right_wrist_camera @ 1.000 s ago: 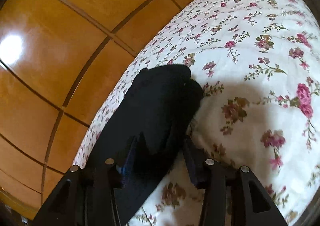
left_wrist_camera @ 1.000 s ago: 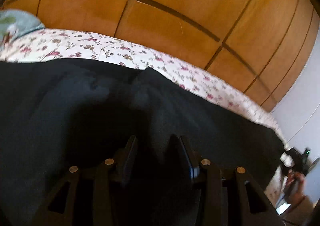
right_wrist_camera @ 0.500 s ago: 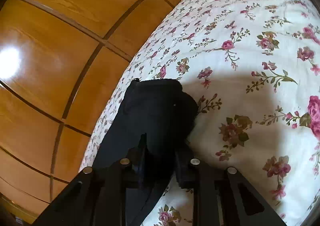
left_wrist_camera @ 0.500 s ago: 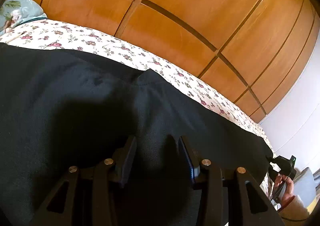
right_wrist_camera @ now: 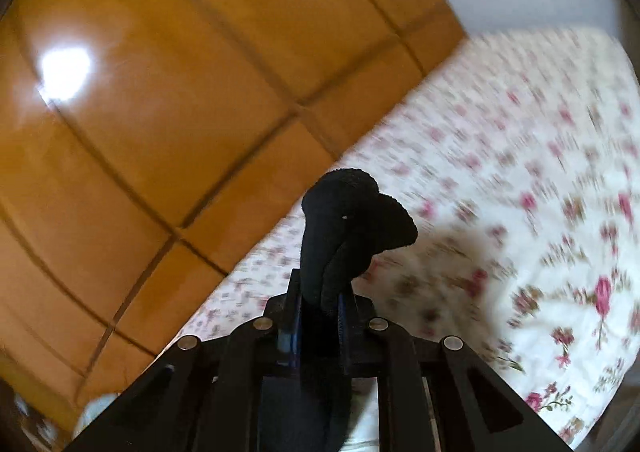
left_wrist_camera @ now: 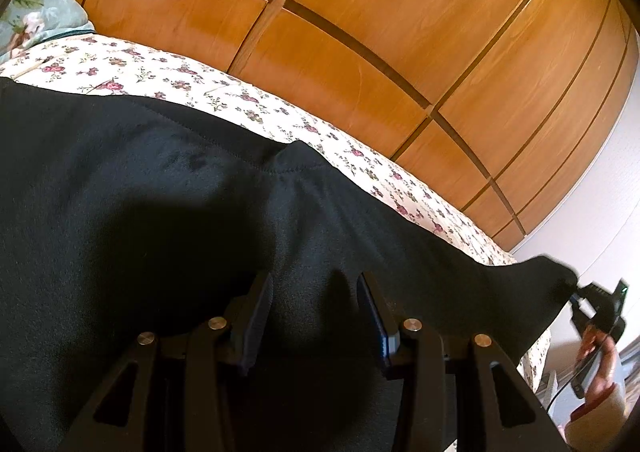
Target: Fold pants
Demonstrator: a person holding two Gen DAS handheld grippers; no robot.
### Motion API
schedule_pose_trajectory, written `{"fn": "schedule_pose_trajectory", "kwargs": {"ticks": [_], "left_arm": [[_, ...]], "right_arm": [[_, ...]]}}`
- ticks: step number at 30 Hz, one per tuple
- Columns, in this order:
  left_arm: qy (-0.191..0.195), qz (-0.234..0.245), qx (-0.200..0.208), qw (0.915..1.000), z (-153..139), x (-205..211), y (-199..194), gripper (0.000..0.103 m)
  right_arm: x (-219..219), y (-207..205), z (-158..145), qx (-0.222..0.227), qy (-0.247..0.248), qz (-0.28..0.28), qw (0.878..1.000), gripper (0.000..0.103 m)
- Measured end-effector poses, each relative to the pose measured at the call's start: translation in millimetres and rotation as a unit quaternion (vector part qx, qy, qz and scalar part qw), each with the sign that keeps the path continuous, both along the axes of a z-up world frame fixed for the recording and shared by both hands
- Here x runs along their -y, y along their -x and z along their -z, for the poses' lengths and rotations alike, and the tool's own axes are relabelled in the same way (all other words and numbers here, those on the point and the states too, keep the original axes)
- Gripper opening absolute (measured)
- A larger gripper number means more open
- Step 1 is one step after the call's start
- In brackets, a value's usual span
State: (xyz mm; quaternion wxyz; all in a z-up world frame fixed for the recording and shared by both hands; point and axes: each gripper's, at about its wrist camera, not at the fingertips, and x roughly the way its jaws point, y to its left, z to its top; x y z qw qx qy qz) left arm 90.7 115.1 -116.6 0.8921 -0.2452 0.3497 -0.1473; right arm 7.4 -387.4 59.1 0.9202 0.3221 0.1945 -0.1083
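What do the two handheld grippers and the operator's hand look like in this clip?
Both the left gripper and the right gripper are matte black linkage frames with triangular cut-outs, round silver pins and blue-edged finger pads. The hand is bare, with a light cuff and a thin dark cable beside it.

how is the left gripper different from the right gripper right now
The left gripper has its jaws spread over flat black pants; the right gripper is clamped on a bunched end. The left sits low on cloth; the right is raised above the floral bedspread. Both are black.
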Motion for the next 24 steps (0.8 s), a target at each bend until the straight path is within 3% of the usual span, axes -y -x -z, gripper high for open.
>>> {"fn": "schedule_pose_trajectory", "kwargs": {"ticks": [6, 12, 18, 24], "left_arm": [[0.008, -0.001, 0.004, 1.0, 0, -1, 1, 0.044], [0.003, -0.026, 0.021, 0.9994, -3, -5, 10, 0.044], [0.011, -0.062, 0.031, 0.9976, -5, -16, 18, 0.044], [0.022, -0.06, 0.029, 0.9976, -3, -19, 17, 0.044]], "right_arm": [[-66, -5, -40, 0.04, 0.053, -0.069, 0.995, 0.015], [-140, -11, -52, 0.052, 0.101, -0.152, 0.982, 0.015], [-219, -20, -33, 0.038, 0.152, -0.262, 0.952, 0.015], [-281, -32, 7, 0.002, 0.171, -0.346, 0.923, 0.015]]}}
